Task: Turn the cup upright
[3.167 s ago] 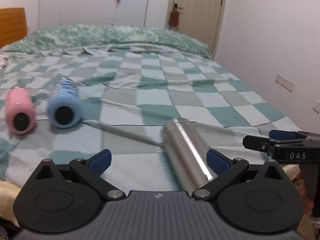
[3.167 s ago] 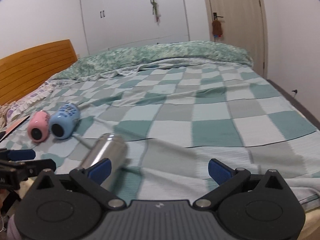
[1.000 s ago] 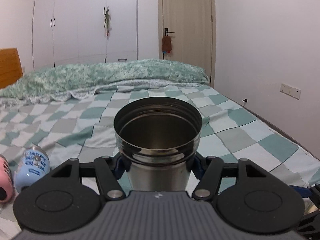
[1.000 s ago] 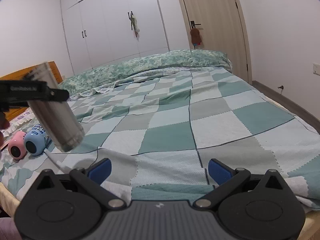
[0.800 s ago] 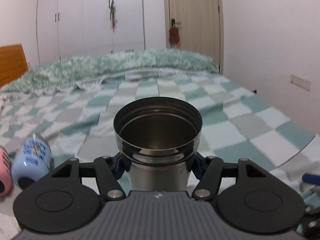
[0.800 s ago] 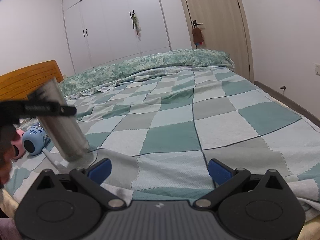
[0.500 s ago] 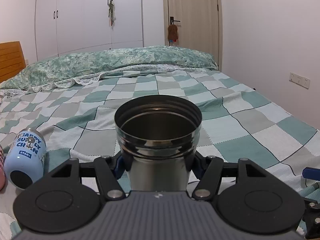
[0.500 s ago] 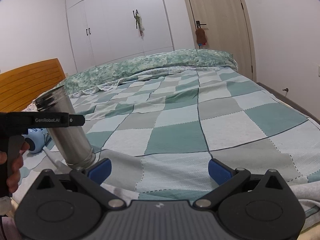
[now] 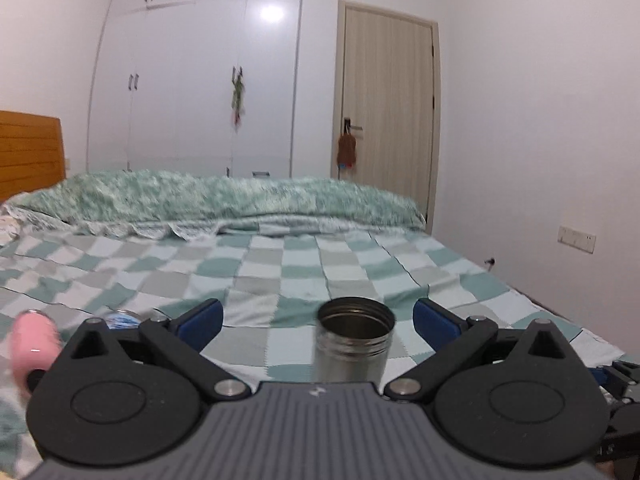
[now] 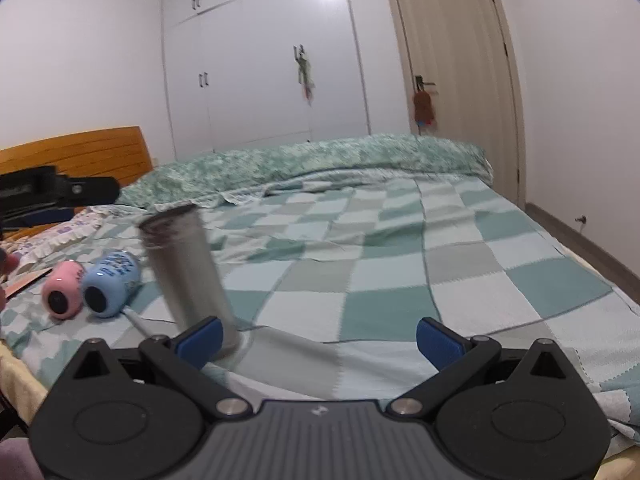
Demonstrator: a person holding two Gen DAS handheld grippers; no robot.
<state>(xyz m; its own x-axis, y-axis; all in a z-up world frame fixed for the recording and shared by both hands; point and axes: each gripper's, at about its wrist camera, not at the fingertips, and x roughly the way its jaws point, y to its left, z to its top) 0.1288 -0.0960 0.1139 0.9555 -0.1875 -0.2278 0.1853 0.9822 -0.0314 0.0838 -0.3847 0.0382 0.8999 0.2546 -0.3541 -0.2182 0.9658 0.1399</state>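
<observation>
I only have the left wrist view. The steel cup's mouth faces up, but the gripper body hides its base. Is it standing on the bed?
Observer: Yes. In the right wrist view the steel cup stands on its base on the checked blanket.
Operator: Is the left gripper touching it?
Observer: No. The left gripper hangs apart, higher and off to its side.
Operator: Other cups?
Observer: The blue cup lies on its side beside the pink cup.
</observation>
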